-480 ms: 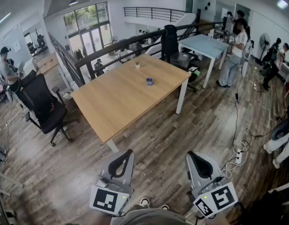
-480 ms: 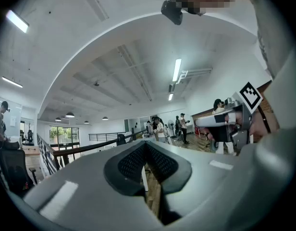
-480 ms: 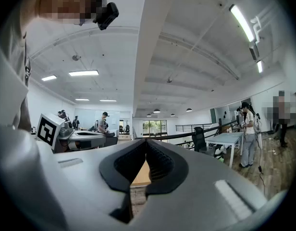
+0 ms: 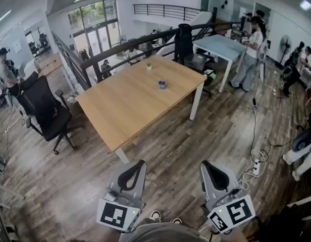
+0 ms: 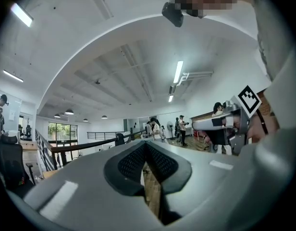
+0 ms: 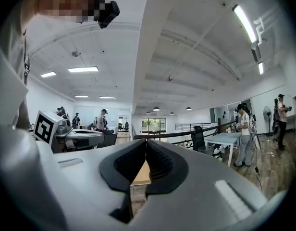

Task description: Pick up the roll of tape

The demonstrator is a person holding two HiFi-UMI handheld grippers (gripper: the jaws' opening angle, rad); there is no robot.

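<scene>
The roll of tape [image 4: 162,84] is small and blue and lies on the far right part of the wooden table [image 4: 120,110], well ahead of both grippers. My left gripper [image 4: 136,165] and right gripper [image 4: 208,167] hang low over the wooden floor, short of the table's near corner. In the left gripper view the left gripper [image 5: 146,146] has its dark pads closed tip to tip with nothing between them. In the right gripper view the right gripper [image 6: 146,144] is shut and empty too. The tape itself shows in neither gripper view.
A small pale object [image 4: 149,66] stands on the table's far side. A black office chair [image 4: 47,112] is left of the table. A light blue table [image 4: 221,47] and a standing person [image 4: 251,54] are at the back right. Cables [image 4: 254,160] lie on the floor at right.
The head view has shifted very slightly and the person by the blue table has moved a little. Both grippers stay where they were.
</scene>
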